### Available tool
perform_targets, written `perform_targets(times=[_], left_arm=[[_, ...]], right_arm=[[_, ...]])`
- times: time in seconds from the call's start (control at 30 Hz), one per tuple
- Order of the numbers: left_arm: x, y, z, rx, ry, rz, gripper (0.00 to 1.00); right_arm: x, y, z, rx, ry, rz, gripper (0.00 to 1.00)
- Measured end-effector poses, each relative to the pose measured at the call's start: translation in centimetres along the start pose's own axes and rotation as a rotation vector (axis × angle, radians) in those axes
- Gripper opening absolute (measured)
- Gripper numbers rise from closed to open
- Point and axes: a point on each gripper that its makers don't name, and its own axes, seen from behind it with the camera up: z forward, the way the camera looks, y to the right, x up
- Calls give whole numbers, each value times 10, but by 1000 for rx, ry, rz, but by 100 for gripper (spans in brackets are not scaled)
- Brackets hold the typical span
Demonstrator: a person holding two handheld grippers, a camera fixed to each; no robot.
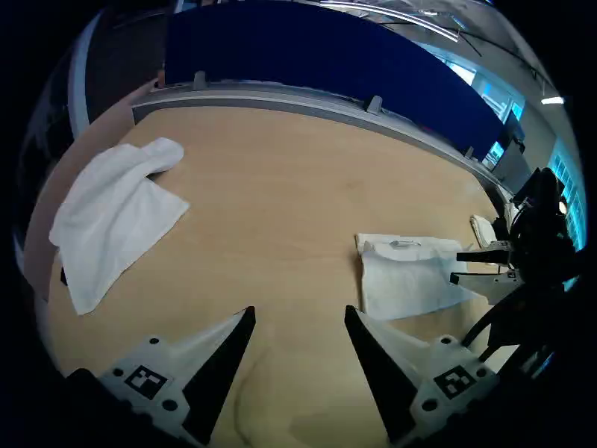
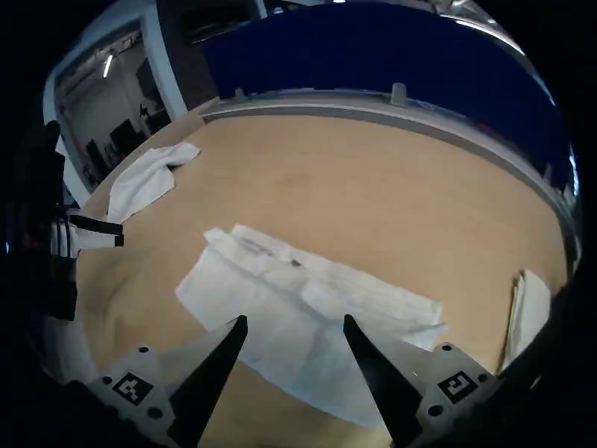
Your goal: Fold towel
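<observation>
A white towel (image 2: 298, 299) lies flat and partly folded on the wooden table (image 2: 388, 187), with a folded strip along its far edge. My right gripper (image 2: 293, 322) hovers open just over its near edge, nothing between the fingers. In the left gripper view the same towel (image 1: 407, 272) sits at the right, with the right gripper (image 1: 475, 267) at its right edge. My left gripper (image 1: 298, 313) is open above bare table, left of that towel. A second, crumpled white towel (image 1: 112, 216) lies at the far left of the table (image 1: 298, 187).
A small folded white cloth (image 2: 530, 310) rests near the table's right edge, also seen as the folded cloth (image 1: 485, 228) beyond the right gripper. A blue partition (image 1: 313, 52) with a grey rail runs along the table's far side. The crumpled towel (image 2: 149, 179) lies beyond the left gripper (image 2: 97, 230).
</observation>
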Motion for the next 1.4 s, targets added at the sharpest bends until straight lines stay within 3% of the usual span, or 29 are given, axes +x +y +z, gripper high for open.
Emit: perform_targets(times=[0.2, 0.47, 1.1, 1.4], left_arm=[[-13, -15, -12, 25, 3, -25, 89], [-25, -23, -14, 34, -7, -43, 89], [-28, -24, -15, 22, -17, -36, 89], [-29, -24, -16, 21, -18, -35, 89]], right_arm=[[-2, -22, 11, 40, -17, -25, 100], [-5, -31, 24, 57, -42, -37, 100], [23, -14, 36, 13, 4, -34, 100], [24, -11, 31, 12, 7, -26, 100]])
